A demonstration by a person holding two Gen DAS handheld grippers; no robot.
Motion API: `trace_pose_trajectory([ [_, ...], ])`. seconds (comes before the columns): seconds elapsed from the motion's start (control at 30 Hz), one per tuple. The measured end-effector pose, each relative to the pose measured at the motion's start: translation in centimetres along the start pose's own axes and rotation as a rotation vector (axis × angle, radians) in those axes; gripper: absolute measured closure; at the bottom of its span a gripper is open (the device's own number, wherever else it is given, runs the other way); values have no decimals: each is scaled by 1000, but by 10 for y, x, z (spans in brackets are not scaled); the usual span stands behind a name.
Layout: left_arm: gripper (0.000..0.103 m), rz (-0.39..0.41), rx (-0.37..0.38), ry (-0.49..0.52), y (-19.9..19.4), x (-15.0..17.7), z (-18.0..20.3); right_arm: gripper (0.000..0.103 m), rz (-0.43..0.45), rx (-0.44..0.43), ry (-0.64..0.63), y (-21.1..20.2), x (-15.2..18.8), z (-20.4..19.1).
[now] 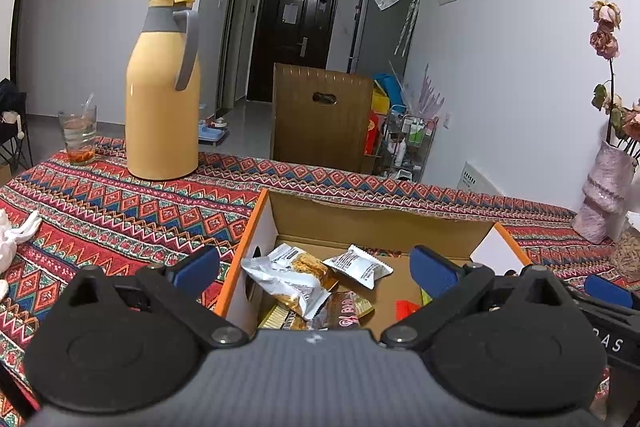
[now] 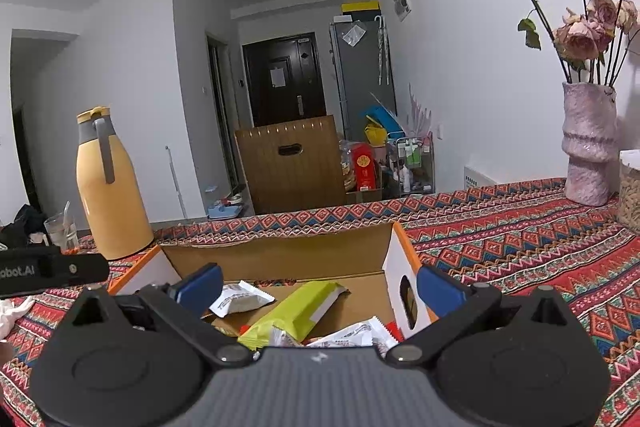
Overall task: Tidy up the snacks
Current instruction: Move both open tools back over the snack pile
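We've got both grippers level and facing fwd, side by side: left gripper [image 1: 316, 269] w/ jaws spread wide, nothing between them, right gripper [image 2: 318, 287] likewise spread wide and holding nothing.

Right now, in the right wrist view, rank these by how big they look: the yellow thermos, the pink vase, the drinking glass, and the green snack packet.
1. yellow thermos
2. pink vase, close behind it
3. green snack packet, though nearness to the camera enlarges it
4. drinking glass, partly hidden
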State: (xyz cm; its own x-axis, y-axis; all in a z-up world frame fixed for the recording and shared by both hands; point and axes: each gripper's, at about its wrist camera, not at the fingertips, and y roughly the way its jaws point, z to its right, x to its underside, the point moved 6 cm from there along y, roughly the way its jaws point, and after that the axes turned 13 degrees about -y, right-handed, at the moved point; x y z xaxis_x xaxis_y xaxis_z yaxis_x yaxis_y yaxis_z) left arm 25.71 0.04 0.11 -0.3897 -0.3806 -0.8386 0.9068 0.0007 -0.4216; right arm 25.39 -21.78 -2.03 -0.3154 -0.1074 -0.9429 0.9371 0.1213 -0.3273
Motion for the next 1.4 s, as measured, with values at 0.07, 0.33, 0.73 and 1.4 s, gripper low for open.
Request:
trace_pose_trajectory([
  [0.07,0,7,5,3,-5,-2,2,0,17,9,-15,-6,-5,0],
  [0.33,0,5,9,-10,-24,-15,6,0,74,26,-49,-36,-27,-2],
  [0.73,0,-11,-9,13,-58,-7,-10,0,60,18,-83,-74,-16,-12],
  [1.4,0,-139,-78,33,-83,64,-73,0,-108,-17,-96,-117,67,-30],
])
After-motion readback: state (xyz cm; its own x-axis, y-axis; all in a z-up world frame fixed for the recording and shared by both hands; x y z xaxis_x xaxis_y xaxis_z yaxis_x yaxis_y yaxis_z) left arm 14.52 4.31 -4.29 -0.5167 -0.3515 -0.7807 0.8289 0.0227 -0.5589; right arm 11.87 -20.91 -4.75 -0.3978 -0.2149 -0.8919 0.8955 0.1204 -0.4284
